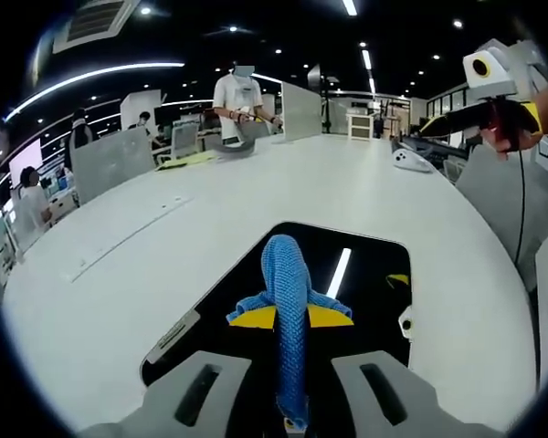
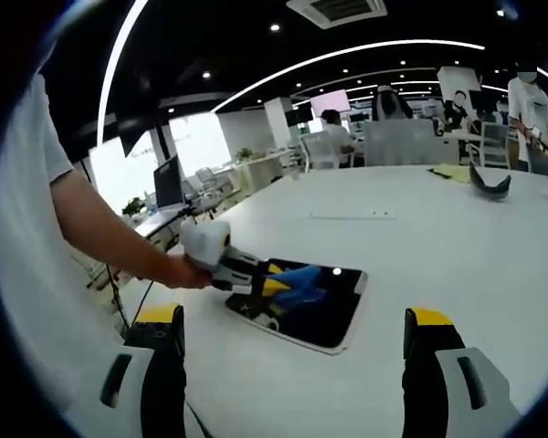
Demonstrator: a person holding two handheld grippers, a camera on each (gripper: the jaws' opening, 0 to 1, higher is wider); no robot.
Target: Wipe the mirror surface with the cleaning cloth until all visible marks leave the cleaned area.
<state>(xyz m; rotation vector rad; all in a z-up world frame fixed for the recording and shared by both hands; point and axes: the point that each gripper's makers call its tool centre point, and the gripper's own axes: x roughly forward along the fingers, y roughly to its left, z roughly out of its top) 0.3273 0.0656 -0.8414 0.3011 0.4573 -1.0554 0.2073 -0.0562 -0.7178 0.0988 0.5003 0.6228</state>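
The left gripper [image 1: 290, 388] pinches the blue cleaning cloth [image 1: 288, 301], which trails ahead of its fingers onto the mirror [image 1: 370, 274]. Press flat with overlapping strokes. The right gripper [image 2: 292, 351] hangs open, well apart.

Bright ceiling strip lights [image 1: 91, 78] lit the room evenly; one glared off the dark rectangular mirror [image 1: 340, 272] (shadows stayed faint). Fisheye bending warped the edges, with mild softness.

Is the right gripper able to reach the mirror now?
Probably yes: the right gripper, open, hangs above bare table before the mirror. The left gripper and cloth occupy its far side.
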